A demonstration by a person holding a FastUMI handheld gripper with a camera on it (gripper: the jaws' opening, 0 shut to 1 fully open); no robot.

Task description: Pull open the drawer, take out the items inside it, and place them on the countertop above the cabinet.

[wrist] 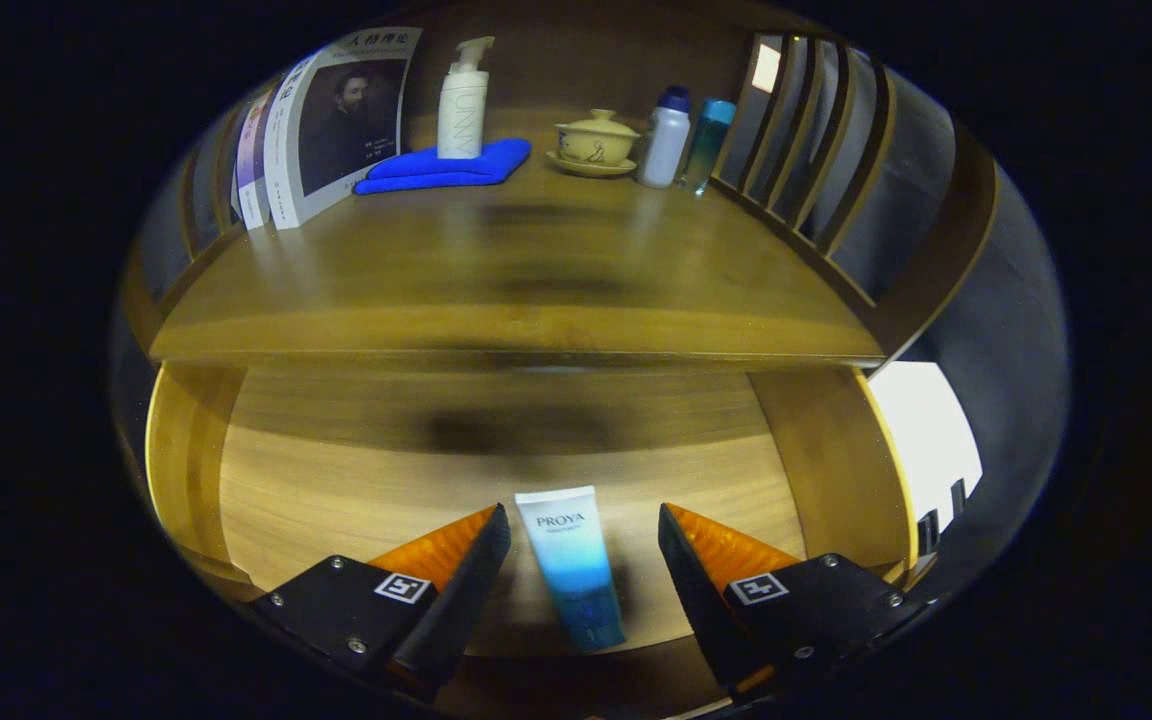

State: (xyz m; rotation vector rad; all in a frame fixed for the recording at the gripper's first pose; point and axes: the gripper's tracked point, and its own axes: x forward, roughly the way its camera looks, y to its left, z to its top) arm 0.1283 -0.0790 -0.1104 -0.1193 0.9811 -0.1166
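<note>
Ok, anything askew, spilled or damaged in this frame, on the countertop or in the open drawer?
Nothing stands out. The drawer is open with one tube lying flat between the open fingers of the hand-held gripper, untouched. On the countertop, the pump bottle stands upright on a folded blue cloth; the lidded cup and two bottles look tidy.

We are seeing the tube (572, 560) lying in the open drawer (336, 490), between the spread fingers of the tool (584, 530) (touching neither). Above, on the counter (536, 290), books (336, 120) are standing left, pump bottle (462, 100) on a cloth (446, 168), lidded cup (596, 140) and two bottles (676, 138) right.
</note>
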